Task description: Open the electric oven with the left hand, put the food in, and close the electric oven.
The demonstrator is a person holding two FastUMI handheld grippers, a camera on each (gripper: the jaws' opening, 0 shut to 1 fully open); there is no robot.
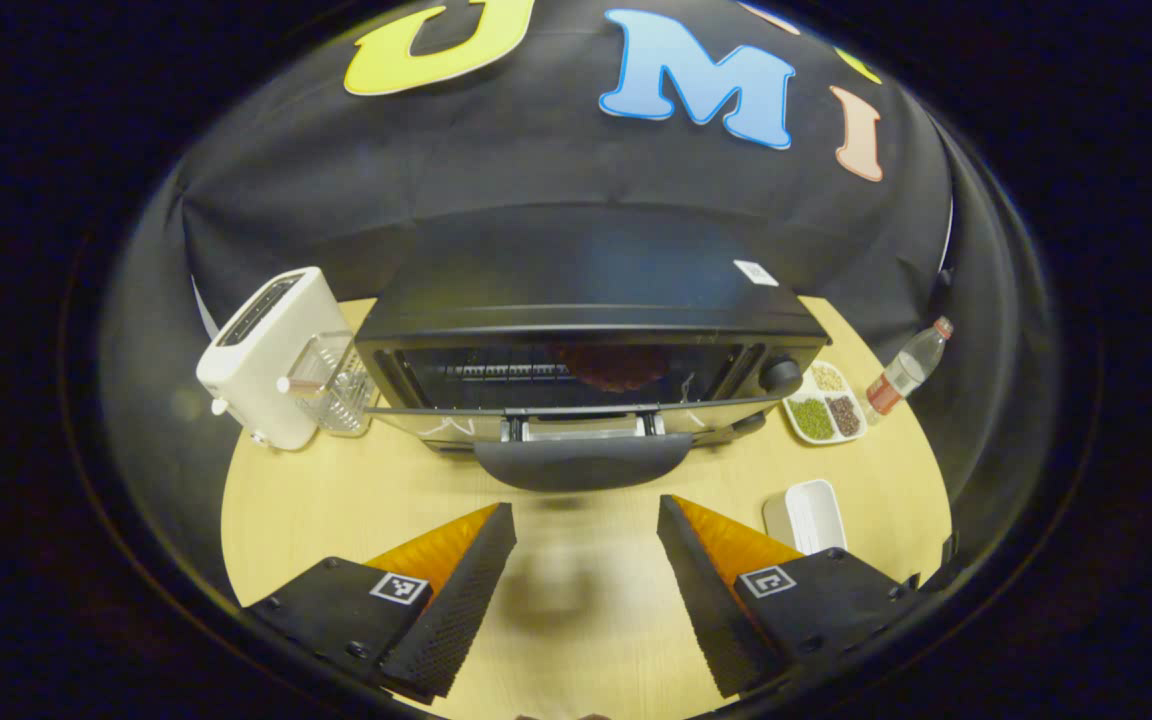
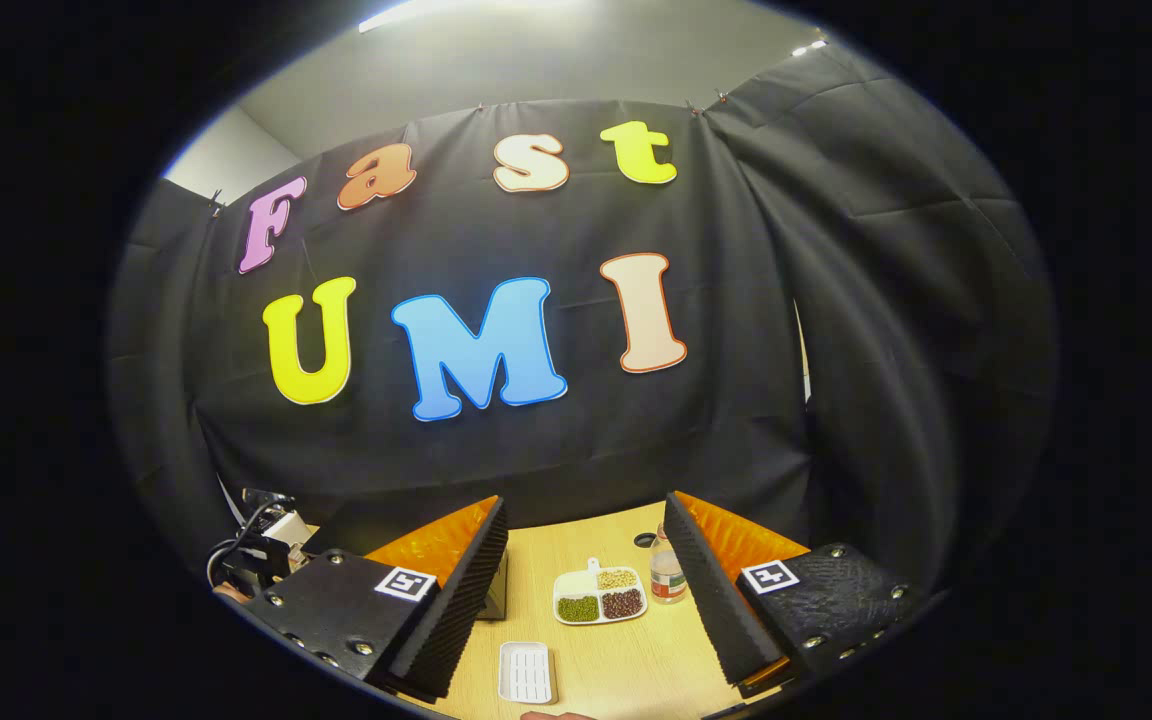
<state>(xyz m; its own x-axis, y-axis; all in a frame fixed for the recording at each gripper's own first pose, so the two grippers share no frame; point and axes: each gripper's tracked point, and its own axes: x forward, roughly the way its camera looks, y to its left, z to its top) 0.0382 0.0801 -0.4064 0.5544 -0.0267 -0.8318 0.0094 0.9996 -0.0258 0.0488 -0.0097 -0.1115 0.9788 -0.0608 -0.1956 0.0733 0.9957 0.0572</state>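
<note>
1. The left gripper [image 1: 584,560] hangs with its jaws wide and nothing between them, just short of the black electric oven [image 1: 591,330]. The oven's glass door [image 1: 576,415] looks partly open, tipped towards the jaws, with its dark curved handle [image 1: 583,462] straight ahead of the gap. If the jaws close too high they could pinch the glass edge rather than the handle, and the door may slip or drop.

2. A reddish-brown piece of food [image 1: 614,366] seems to sit already inside the oven chamber, beyond the handle, though the glass blurs it and I can't be sure. If it sits close to the front, a quick push shut could knock it.

3. A white pop-up toaster [image 1: 271,355] and a clear wire basket [image 1: 336,385] stand to the left of the jaws, close to the oven's corner; a wide swing could clip them.

4. The right gripper [image 2: 584,590] is also spread wide and empty, raised above the pale wooden table [image 2: 626,660]. Between its fingers lie a white divided dish of beans [image 2: 599,597] and a clear plastic bottle [image 2: 668,575], with a small white ribbed tray [image 2: 526,672] nearer in. A careless drop could upset them.
</note>
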